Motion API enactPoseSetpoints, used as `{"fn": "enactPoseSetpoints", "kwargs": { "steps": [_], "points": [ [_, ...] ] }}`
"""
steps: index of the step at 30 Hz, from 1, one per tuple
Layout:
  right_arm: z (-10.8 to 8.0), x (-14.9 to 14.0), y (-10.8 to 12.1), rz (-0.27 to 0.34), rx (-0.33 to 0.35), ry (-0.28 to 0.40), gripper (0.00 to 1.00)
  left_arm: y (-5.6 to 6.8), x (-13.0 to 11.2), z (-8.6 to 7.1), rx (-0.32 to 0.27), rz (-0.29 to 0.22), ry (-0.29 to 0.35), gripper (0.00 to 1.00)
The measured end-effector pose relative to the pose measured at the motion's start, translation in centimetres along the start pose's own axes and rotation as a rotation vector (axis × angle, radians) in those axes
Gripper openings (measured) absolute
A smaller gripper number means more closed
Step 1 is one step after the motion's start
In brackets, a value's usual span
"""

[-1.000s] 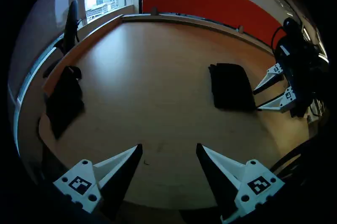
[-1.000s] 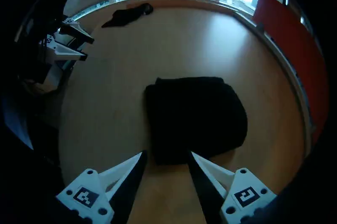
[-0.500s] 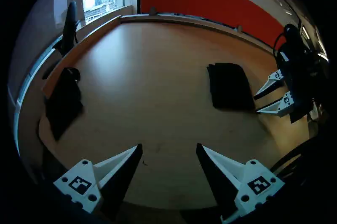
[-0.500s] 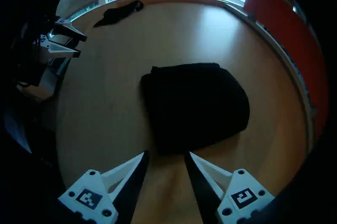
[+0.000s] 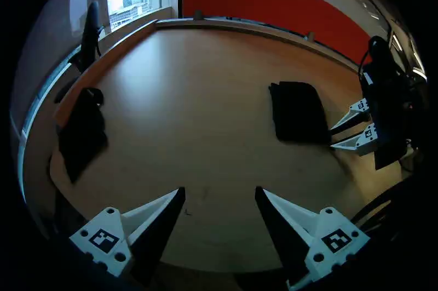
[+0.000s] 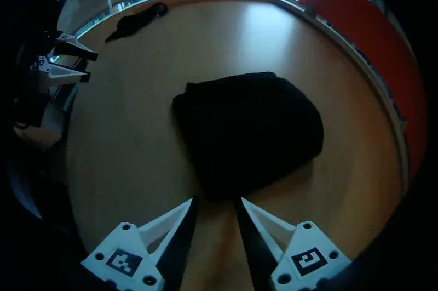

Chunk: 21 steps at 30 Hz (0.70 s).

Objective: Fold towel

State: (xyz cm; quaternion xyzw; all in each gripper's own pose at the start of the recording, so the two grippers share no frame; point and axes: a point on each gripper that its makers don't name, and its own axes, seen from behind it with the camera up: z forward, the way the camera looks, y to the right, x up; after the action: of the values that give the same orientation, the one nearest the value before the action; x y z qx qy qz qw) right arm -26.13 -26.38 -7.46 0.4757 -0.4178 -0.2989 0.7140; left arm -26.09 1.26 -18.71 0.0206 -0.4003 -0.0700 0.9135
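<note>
While the folded black towel (image 6: 252, 126) lies on the wooden table (image 6: 126, 143), right gripper (image 6: 214, 200) sits narrowly apart at its near edge, possibly touching; left gripper (image 5: 219, 189) wide apart, empty, well away.

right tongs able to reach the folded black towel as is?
Probably yes: the right tongs hang open right at the near edge of the towel, and nothing on the table lies between them.

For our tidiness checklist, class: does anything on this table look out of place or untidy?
The folded black towel lies flat and tidy. A second dark cloth lies bunched and unfolded at the edge of the table, by a chair.
</note>
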Motion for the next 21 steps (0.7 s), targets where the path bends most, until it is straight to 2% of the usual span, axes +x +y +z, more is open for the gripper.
{"fn": "enactPoseSetpoints", "kwargs": {
  "steps": [10, 21],
  "points": [
    [0.21, -0.07, -0.38, 0.050, -0.015, 0.016, 0.37, 0.02, -0.16, 0.08, 0.002, 0.004, 0.001, 0.95],
    [0.07, 0.29, -0.57, 0.108, -0.022, 0.027, 0.35, -0.12, -0.05, -0.01, 0.005, 0.005, 0.001, 0.95]
  ]
}}
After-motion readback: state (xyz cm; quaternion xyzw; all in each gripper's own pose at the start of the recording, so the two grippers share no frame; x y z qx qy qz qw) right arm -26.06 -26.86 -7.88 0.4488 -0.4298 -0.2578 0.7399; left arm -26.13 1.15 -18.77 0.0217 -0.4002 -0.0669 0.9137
